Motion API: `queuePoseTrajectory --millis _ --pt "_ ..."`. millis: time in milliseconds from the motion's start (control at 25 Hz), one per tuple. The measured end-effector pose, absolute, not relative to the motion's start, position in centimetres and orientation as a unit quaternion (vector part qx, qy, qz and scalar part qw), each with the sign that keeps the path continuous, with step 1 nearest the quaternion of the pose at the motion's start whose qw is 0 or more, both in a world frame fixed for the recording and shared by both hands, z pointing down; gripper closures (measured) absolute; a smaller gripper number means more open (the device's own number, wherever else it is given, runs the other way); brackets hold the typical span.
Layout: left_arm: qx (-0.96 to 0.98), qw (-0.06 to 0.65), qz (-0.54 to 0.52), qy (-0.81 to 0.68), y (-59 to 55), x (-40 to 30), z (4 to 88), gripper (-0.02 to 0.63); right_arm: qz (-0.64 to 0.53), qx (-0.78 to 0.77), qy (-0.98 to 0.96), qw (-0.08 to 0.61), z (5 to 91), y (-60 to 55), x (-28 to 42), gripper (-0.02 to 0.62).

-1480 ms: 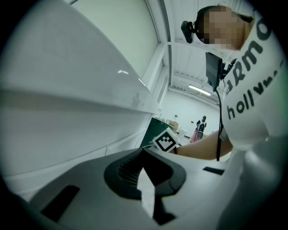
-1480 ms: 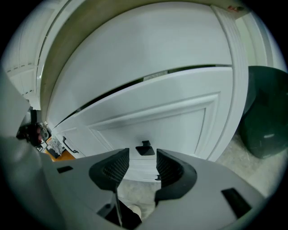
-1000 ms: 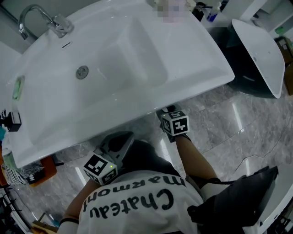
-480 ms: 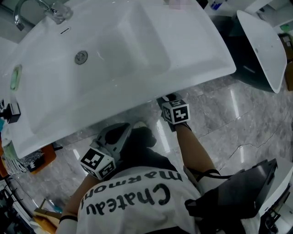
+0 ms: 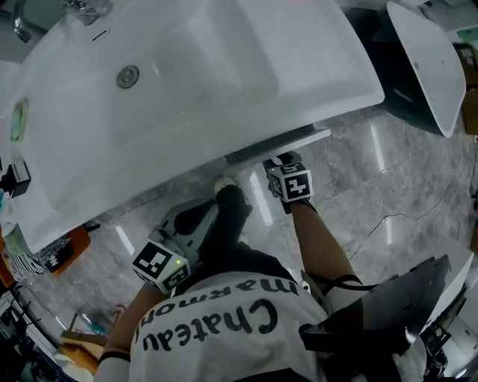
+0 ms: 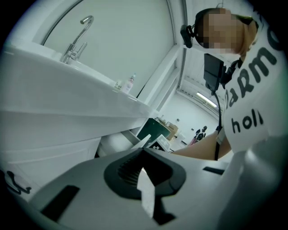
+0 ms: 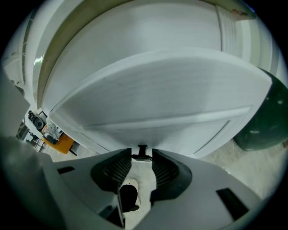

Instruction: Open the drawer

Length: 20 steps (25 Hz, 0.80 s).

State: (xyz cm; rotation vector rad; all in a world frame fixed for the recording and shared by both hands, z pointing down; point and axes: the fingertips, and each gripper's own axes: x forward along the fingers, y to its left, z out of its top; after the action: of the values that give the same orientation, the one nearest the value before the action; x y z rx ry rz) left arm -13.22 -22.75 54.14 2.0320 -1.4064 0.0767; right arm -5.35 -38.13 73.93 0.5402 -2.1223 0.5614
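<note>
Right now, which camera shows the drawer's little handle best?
The right gripper view: the dark drawer handle sits dead centre between the right tool's jaws, against the white drawer front. The head view looks down on the basin and the back of the tool, so the handle is hidden. The left gripper view doesn't show it.

White washbasin (image 5: 187,97); chrome tap (image 5: 84,9) at its far-left corner; glossy grey marble floor (image 5: 388,186) below; white-lidded bin (image 5: 422,67) to its right.

The right claw (image 7: 141,149) clasps a small dark handle (image 7: 141,153) on the white drawer (image 7: 157,108), one jaw on either side, above a pale shoe (image 7: 135,185), a dark bin (image 7: 266,121) at right.
</note>
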Motion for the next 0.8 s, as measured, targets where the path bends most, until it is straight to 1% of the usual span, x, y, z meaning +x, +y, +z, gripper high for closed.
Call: queuePoseTrajectory --millis 160,800 --pt "0.772 0.336 0.020 -0.538 -22.4 -13.2 54.2 0.598 0.225 0.216 -0.841 0.442 74.1 -37.1 -4.2 0.448" --pt "0.766 0.333 0.029 -0.549 -20.6 -12.4 54.1 0.598 0.223 0.212 -0.836 0.454 73.9 -36.4 -3.3 0.451"
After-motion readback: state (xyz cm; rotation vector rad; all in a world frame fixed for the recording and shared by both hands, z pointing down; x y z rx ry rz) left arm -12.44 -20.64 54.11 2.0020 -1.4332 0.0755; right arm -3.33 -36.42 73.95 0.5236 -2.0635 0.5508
